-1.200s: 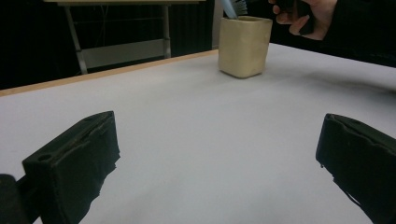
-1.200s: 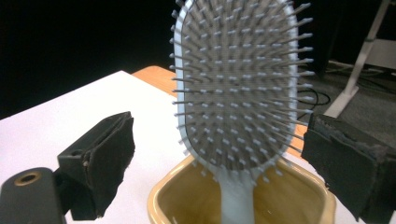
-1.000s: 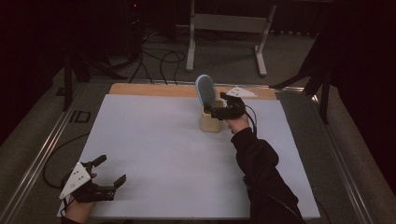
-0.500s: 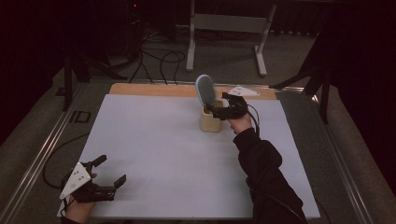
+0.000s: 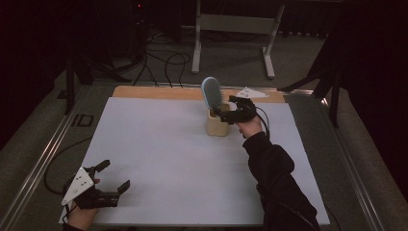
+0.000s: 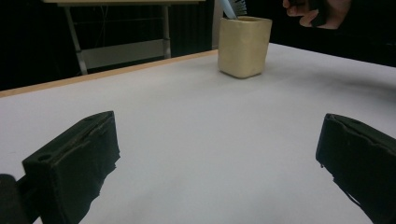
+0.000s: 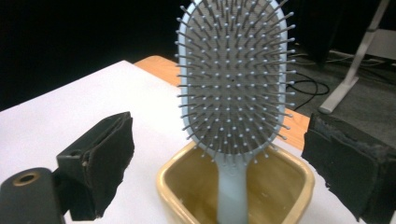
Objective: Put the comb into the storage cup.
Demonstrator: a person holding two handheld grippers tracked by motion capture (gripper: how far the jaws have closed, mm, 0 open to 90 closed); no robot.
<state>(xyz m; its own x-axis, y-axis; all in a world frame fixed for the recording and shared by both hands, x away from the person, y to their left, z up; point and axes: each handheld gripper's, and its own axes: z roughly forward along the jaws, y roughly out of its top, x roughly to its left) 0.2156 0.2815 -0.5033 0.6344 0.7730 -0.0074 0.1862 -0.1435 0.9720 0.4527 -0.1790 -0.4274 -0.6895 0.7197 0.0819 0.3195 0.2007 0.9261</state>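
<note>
One hairbrush [image 5: 211, 92] stands handle-down in one cream square cup [image 5: 217, 123], its pale blue paddle head rising above the rim. The cup sits on the far middle of the bench [image 5: 163, 159], a little right of centre. In the right gripper view the bristle face of the hairbrush [image 7: 233, 79] looks toward the camera and the handle drops into the cup [image 7: 187, 186].

There are two grippers. The right gripper [image 5: 225, 113] is at the cup's right side, its fingers [image 7: 100, 158] released and spread wide on either side of the brush, touching neither the brush nor the cup. The left gripper [image 5: 113, 179] rests at the near left corner of the bench, well apart from the cup, its fingers [image 6: 77, 158] also spread with nothing between them; the cup [image 6: 243, 45] shows far off in its view.

The bench top is a plain white sheet with a strip of light wood along its far edge. Beyond it the room is dark, with a grey floor, loose black cables [image 5: 159, 60] and a pale metal stand [image 5: 235, 29].
</note>
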